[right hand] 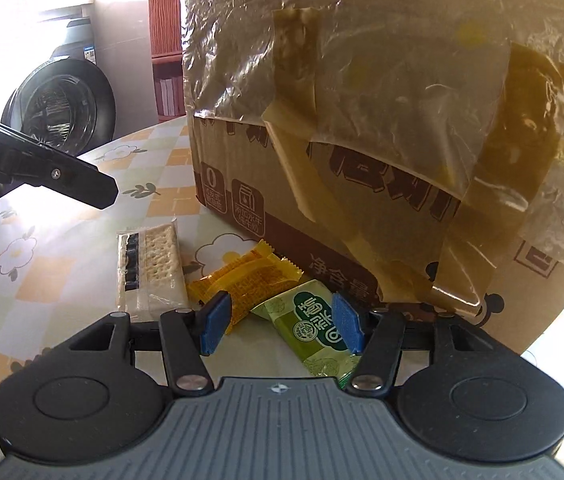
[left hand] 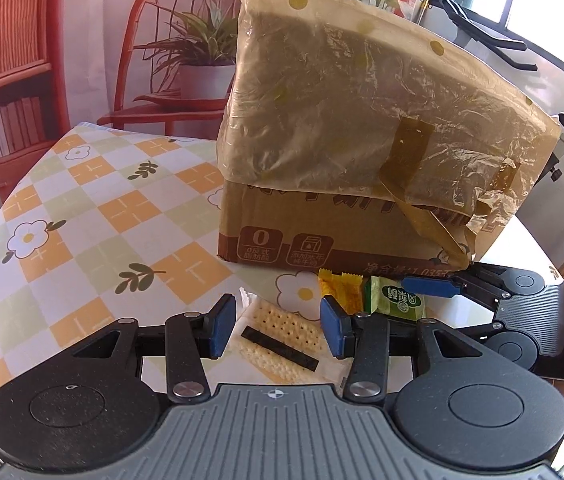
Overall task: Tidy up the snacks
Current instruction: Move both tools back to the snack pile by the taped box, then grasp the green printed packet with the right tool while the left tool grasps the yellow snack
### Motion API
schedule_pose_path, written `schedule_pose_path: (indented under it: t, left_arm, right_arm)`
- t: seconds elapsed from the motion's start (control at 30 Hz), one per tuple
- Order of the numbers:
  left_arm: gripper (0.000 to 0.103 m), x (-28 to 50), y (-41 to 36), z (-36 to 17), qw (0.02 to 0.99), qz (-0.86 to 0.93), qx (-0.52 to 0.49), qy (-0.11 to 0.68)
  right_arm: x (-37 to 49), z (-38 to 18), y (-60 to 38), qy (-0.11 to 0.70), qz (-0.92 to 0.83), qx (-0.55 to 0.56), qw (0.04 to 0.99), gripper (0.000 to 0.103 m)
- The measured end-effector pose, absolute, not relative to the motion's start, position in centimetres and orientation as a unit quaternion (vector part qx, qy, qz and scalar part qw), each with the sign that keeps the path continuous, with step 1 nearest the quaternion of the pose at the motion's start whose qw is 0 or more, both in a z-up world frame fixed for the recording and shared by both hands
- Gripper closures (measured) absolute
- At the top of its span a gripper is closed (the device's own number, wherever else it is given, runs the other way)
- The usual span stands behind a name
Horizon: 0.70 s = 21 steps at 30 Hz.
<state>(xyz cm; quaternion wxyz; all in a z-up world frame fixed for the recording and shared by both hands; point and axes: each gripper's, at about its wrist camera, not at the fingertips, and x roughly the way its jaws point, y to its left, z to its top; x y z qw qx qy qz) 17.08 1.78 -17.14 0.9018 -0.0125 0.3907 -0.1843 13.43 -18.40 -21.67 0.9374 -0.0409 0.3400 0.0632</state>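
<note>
Both open, nothing held: left gripper [left hand: 277, 326] over cracker pack [left hand: 277, 340], right gripper [right hand: 279, 322] over green packet [right hand: 314, 328].

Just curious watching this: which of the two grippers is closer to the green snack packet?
Right. The right gripper hangs with its open jaws around the green packet; the left gripper is over the cracker pack, beside it.

I am working in a home: a flower-patterned tablecloth [left hand: 81, 200] covers the near table, a washing machine [right hand: 61, 100] stands far left, windows [left hand: 542, 0] far right.
</note>
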Motion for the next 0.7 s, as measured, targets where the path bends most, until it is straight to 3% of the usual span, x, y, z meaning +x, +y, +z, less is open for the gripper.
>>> schedule_pose_path:
  t: [0.6, 0.7]
  left_arm:
    - [0.054, 18.3, -1.8, -18.7, 0.889, -0.211, 0.019, 0.406]
    - [0.054, 18.3, -2.3, -19.1, 0.886, -0.212, 0.025, 0.411]
  right_arm:
    - [12.6, -22.1, -20.2, 0.333, 0.042, -0.006, 0.942, 0.042]
    - [12.1, -22.4, -20.8, 0.332, 0.051, 0.007, 0.942, 0.036]
